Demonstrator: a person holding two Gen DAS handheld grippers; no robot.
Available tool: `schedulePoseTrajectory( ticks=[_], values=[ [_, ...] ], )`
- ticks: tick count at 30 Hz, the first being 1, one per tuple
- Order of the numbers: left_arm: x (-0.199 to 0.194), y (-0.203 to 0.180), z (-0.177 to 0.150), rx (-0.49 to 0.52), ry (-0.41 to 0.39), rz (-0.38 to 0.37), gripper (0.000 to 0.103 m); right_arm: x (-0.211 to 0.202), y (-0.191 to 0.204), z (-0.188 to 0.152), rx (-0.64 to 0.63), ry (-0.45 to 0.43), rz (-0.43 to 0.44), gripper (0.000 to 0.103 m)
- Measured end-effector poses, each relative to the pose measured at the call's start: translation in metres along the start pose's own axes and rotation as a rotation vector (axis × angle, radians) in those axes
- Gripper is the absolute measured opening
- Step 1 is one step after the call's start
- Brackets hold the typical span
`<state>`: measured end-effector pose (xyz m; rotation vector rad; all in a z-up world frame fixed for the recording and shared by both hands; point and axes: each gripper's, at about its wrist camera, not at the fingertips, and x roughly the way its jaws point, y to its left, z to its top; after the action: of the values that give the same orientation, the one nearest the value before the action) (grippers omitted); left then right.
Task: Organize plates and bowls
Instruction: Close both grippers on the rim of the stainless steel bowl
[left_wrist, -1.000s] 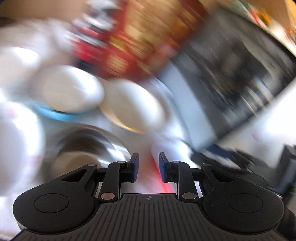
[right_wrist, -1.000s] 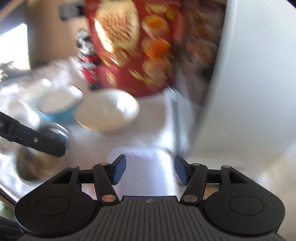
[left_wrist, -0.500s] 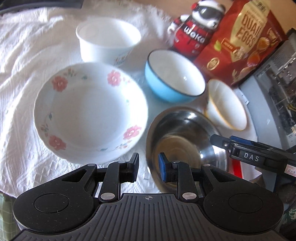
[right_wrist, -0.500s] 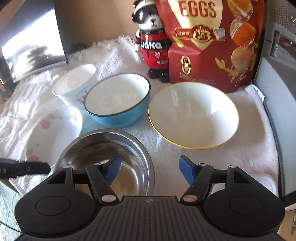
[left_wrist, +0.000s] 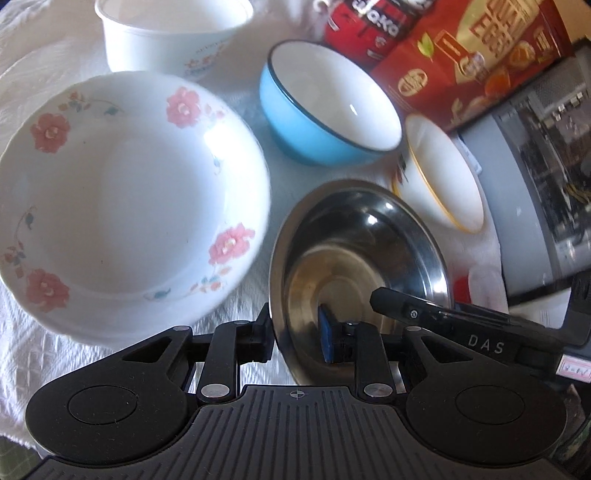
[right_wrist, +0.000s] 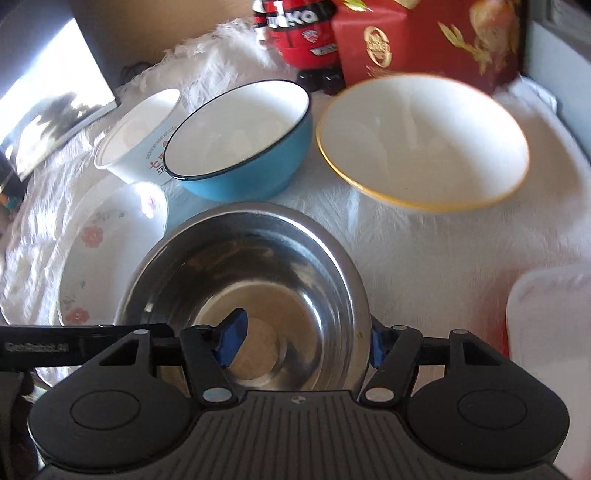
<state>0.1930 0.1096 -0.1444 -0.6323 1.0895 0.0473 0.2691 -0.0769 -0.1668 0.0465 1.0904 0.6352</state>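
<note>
With both grippers straddling opposite sides of its rim, the steel bowl (right_wrist: 251, 280) sits near the front of the white cloth (right_wrist: 424, 251), just beside the floral plate (left_wrist: 122, 192) on its left. The left gripper (left_wrist: 295, 338) has one finger outside the rim and the blue pad inside; jaws are opening slightly, and the pads don't look pressed on the metal. The right gripper (right_wrist: 303, 343) has one pad inside the bowl and one outside the right wall; jaws are closing, with the wall between them, and I see no firm pinch yet. Behind it are the blue bowl (right_wrist: 243, 147), the yellow-rimmed bowl (right_wrist: 424, 144) and a white cup-shaped bowl (left_wrist: 170, 33). Risks: thin polished steel is slippery, so an uneven squeeze from one side could tip or skate the bowl across the cloth. If it slides left it knocks the floral plate. If only one side bites, a lift will pivot the bowl and drop it. The cloth may also bunch and drag the neighbouring bowls.
</note>
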Motion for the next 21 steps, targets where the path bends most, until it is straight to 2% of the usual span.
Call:
schedulePoseTrajectory(
  ticks=[5, 9, 14, 21],
  values=[
    [-0.007, -0.001, -0.009, 0.048, 0.041, -0.003, 0.022, -0.007, 0.002, -0.013, 0.051, 0.043, 0.017, 0.065],
    [-0.007, 0.004, -0.005, 0.03, 0.031, -0.008, 0.021, -0.005, 0.003, -0.021, 0.067, 0.065, 0.001, 0.065],
    [-0.003, 0.0, 0.002, 0.03, 0.006, 0.018, 0.02, -0.003, 0.002, -0.014, 0.056, 0.015, -0.037, 0.065],
    [0.002, 0.002, 0.005, -0.024, 0.007, 0.023, 0.019, 0.002, 0.001, -0.002, 0.034, 0.002, -0.018, 0.065]
  ],
)
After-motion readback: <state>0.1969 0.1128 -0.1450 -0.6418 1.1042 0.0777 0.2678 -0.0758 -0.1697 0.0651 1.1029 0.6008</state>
